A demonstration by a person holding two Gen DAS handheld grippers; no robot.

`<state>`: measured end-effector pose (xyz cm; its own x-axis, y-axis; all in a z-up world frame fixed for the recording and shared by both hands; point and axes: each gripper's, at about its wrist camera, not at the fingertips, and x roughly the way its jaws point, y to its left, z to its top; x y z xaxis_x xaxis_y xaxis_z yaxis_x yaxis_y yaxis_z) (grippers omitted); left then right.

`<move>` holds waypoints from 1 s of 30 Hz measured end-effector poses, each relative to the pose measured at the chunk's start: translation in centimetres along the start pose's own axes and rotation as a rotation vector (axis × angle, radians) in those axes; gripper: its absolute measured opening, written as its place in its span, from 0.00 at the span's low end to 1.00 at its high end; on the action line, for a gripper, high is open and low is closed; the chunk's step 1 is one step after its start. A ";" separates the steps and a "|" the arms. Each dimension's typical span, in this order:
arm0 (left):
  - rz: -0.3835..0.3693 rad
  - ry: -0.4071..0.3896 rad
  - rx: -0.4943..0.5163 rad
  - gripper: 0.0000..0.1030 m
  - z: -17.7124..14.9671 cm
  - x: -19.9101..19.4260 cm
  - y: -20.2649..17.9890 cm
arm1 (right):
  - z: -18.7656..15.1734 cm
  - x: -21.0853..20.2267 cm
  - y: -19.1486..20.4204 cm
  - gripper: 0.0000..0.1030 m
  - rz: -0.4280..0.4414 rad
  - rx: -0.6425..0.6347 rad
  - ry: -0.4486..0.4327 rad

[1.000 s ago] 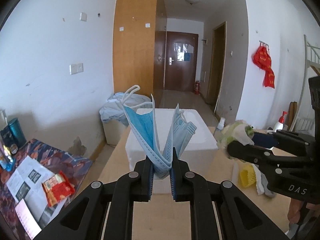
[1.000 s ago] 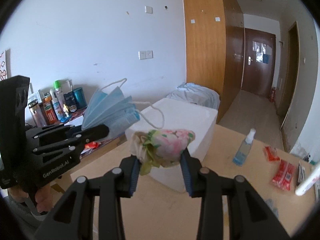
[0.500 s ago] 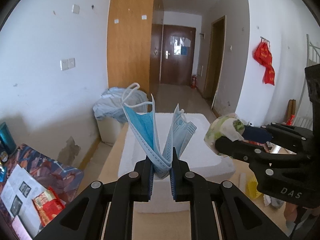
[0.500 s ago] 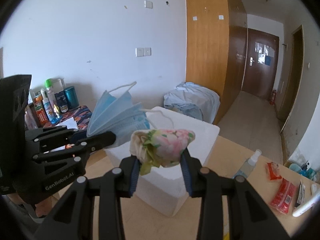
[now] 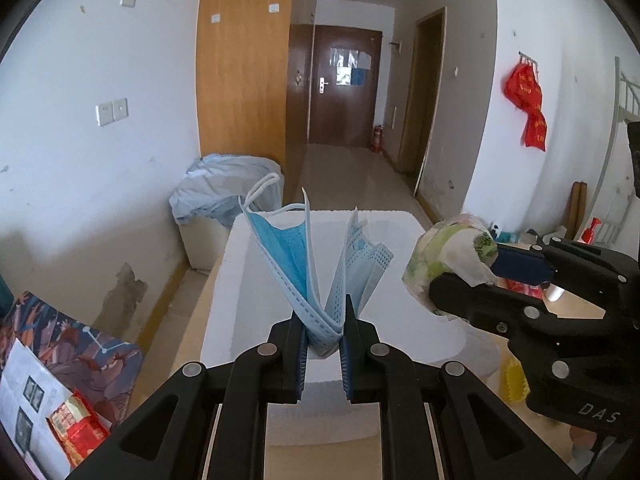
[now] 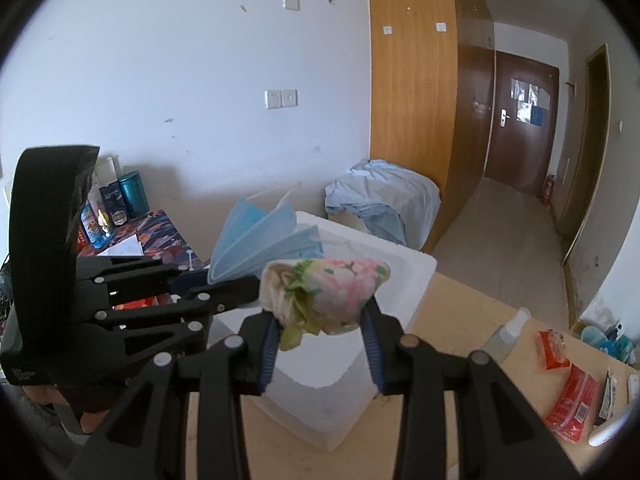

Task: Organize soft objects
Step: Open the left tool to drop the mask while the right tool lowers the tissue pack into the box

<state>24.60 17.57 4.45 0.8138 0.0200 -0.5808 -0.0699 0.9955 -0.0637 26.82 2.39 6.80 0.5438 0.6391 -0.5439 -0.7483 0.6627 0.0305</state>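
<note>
My left gripper point(image 5: 323, 322) is shut on a bunch of folded blue face masks point(image 5: 316, 264) that fan upward above a white foam box point(image 5: 400, 232). The same masks point(image 6: 260, 240) show in the right wrist view, beside the left gripper point(image 6: 236, 286). My right gripper point(image 6: 320, 320) is shut on a bundled floral cloth point(image 6: 332, 296), held over the near part of the foam box point(image 6: 408, 272). From the left wrist view the floral cloth point(image 5: 452, 256) and the right gripper point(image 5: 472, 280) hang over the box's right side.
The box stands on a wooden table point(image 6: 460, 320) with a spray bottle point(image 6: 506, 330) and red packets point(image 6: 570, 402) at the right. A yellow item point(image 5: 514, 380) lies by the box. A bin draped in pale blue cloth point(image 6: 384, 204) stands behind, a cluttered side table point(image 5: 60, 360) to the left.
Both grippers moved forward over the foam box with their loads still held. The box now fills more of both views and the two grippers are closer together.
</note>
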 end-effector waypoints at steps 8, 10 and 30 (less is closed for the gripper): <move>0.024 -0.027 0.010 0.33 0.4 -0.1 0.2 | 0.3 -0.3 0.0 0.41 0.000 0.007 -0.006; 0.031 -0.044 -0.002 0.51 0.5 -0.5 0.4 | 0.4 -0.5 0.0 0.41 -0.001 0.008 -0.009; 0.142 -0.161 -0.066 0.95 0.0 -4.2 3.2 | 1.2 1.0 0.3 0.41 0.023 0.000 0.008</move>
<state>21.02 20.66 6.70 0.8743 0.1790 -0.4512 -0.2233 0.9737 -0.0463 27.56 3.71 7.24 0.5231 0.6511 -0.5500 -0.7606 0.6477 0.0433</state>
